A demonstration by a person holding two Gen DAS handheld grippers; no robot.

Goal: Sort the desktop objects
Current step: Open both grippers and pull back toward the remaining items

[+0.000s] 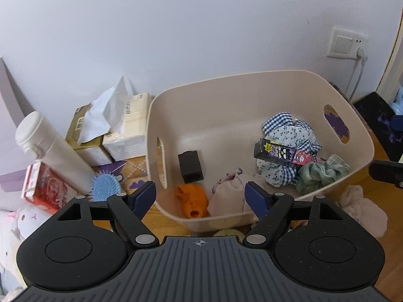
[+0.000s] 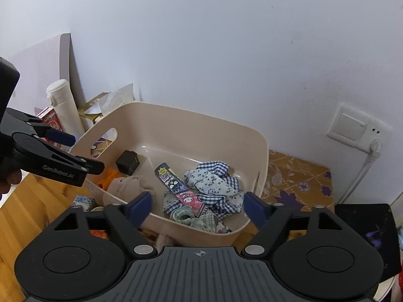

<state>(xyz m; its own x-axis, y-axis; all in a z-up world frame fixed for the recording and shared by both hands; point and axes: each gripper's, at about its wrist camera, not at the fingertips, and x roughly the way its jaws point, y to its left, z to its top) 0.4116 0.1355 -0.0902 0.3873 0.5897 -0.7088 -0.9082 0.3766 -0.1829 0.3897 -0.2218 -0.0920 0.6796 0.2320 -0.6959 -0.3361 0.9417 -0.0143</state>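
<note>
Two hand-held grippers hover above a beige basket (image 1: 252, 80), the left gripper (image 1: 200, 196) and right gripper (image 2: 197, 207) both with fingers spread apart and empty. Cloths, a black box (image 1: 190, 166) and a cartoon carton (image 1: 284, 154) already lie inside. A blue hairbrush (image 1: 104, 186) waits outside, touching a white bottle (image 1: 50, 151); a careless reach could likely topple the bottle.

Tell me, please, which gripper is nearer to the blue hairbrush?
Left. The left gripper hangs just right of the blue hairbrush; the right gripper sits over the basket's far side.
</note>
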